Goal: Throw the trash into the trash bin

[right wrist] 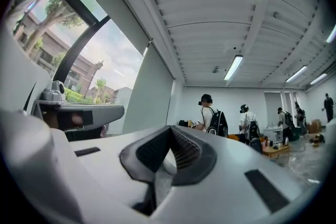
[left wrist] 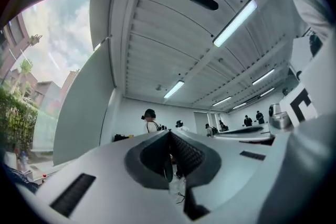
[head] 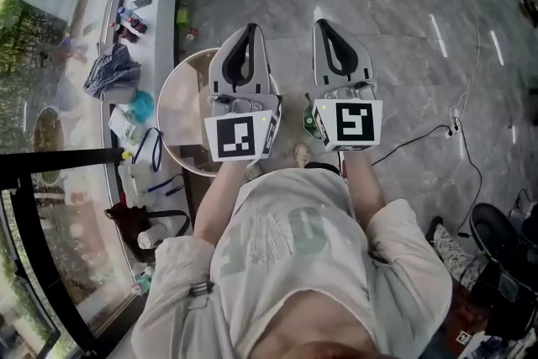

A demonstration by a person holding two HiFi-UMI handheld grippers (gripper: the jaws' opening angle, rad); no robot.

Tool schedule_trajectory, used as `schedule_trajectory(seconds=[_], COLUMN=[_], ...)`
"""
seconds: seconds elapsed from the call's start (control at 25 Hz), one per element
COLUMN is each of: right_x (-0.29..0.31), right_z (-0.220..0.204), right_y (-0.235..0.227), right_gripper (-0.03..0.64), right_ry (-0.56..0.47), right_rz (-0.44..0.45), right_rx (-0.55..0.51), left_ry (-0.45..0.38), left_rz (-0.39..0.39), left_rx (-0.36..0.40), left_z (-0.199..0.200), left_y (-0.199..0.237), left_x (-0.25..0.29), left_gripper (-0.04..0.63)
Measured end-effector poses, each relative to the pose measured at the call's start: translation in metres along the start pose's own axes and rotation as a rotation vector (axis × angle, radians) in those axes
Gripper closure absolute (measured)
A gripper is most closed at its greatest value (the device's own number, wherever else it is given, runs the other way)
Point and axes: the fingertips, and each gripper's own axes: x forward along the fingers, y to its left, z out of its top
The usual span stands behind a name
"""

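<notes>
In the head view both grippers are held up side by side, close under the camera and pointing away from the person. My left gripper [head: 250, 29] is shut, fingertips together, and nothing is between them; it covers the right part of the round, bag-lined trash bin [head: 166, 92] on the floor below. My right gripper [head: 324, 23] is shut too and holds nothing. In the left gripper view the jaws of the left gripper [left wrist: 169, 134] meet against the ceiling and far room. The right gripper [right wrist: 170, 129] shows the same in its own view. No trash is in either gripper.
A white ledge [head: 160, 4] runs along the window at left, carrying a blue patterned cloth [head: 111, 70], small bottles [head: 129, 23] and bags. A small green item [head: 310, 123] lies on the grey floor beside the right gripper. Cables [head: 420, 137] trail at right. People stand far off [right wrist: 212, 115].
</notes>
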Motion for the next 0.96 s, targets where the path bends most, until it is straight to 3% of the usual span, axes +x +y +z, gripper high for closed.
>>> schedule_trajectory(seconds=[0.32, 0.96], right_x=[0.000, -0.014], right_z=[0.015, 0.011], right_y=[0.020, 0.002], right_gripper=[0.603, 0.603], right_ry=[-0.023, 0.013], right_rz=[0.030, 0.008], right_rx=[-0.013, -0.009], left_ry=[-0.034, -0.053], left_rz=[0.028, -0.003], left_rx=[-0.010, -0.041], left_z=[0.015, 0.019], left_y=[0.022, 0.005], left_x=[-0.013, -0.011], left_gripper=[0.584, 0.584])
